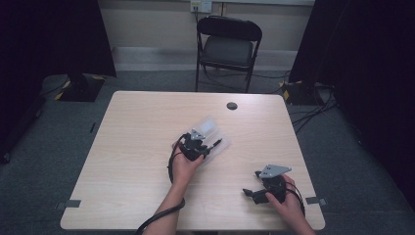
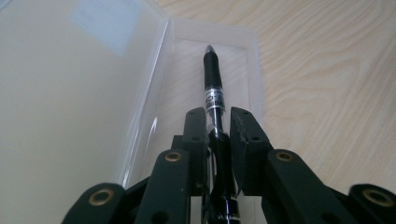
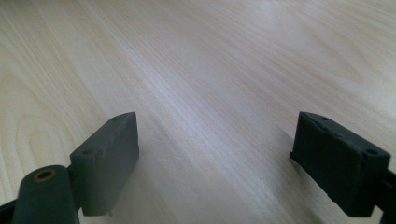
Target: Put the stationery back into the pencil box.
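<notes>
1. Left gripper [image 2: 217, 122]: jaws drawn in close around a black pen [image 2: 214, 88], pads pressing its barrel from both sides. Grip sits on the rear part of the barrel; the tip end sticks out ahead of the jaws.
2. The pen points along the length of a clear plastic case [image 2: 247, 56], over its open tray. Whether the pen rests on the tray floor or hangs just above it, cannot tell.
3. The case lid stands open beside the tray, a pale label on it.
4. High view: left gripper [image 1: 201, 143] and case [image 1: 211, 133] near the middle of the wooden table [image 1: 132, 147].
5. Right gripper [image 3: 217, 163]: jaws spread wide, nothing between them, low over bare wood.
6. High view: right gripper [image 1: 250, 188] near the table's front right corner, well apart from the case.
7. Beyond the table's far edge, a black folding chair [image 1: 228, 46].
</notes>
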